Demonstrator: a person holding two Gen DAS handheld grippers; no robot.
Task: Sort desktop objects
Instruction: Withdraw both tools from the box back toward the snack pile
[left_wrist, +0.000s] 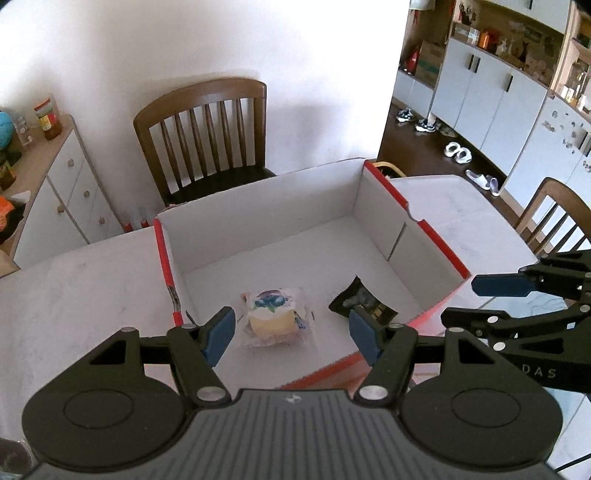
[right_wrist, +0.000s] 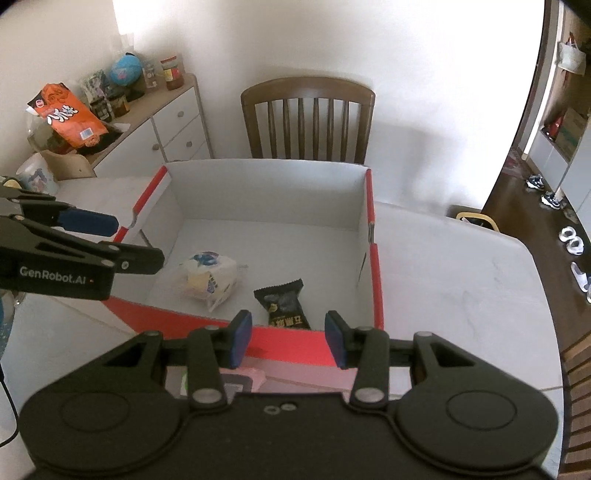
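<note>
A red cardboard box with a white inside (left_wrist: 369, 206) (right_wrist: 373, 258) sits on the white table. In it lie a clear-wrapped cake with a blueberry label (left_wrist: 271, 321) (right_wrist: 207, 277) and a black snack packet (left_wrist: 364, 302) (right_wrist: 286, 304). My left gripper (left_wrist: 291, 334) is open and empty above the box's near wall, over the cake; it also shows in the right wrist view (right_wrist: 122, 242). My right gripper (right_wrist: 288, 341) is open and empty above the near red wall, by the black packet; it also shows in the left wrist view (left_wrist: 476, 302). A pink packet (right_wrist: 243, 380) lies under it on the table.
A wooden chair (left_wrist: 207, 136) (right_wrist: 310, 114) stands behind the table, another at the right (left_wrist: 554, 214). A white cabinet (right_wrist: 162, 125) with a globe, jars and an orange bag (right_wrist: 68, 114) is at the left. A white mug (right_wrist: 37, 177) stands at the table's left.
</note>
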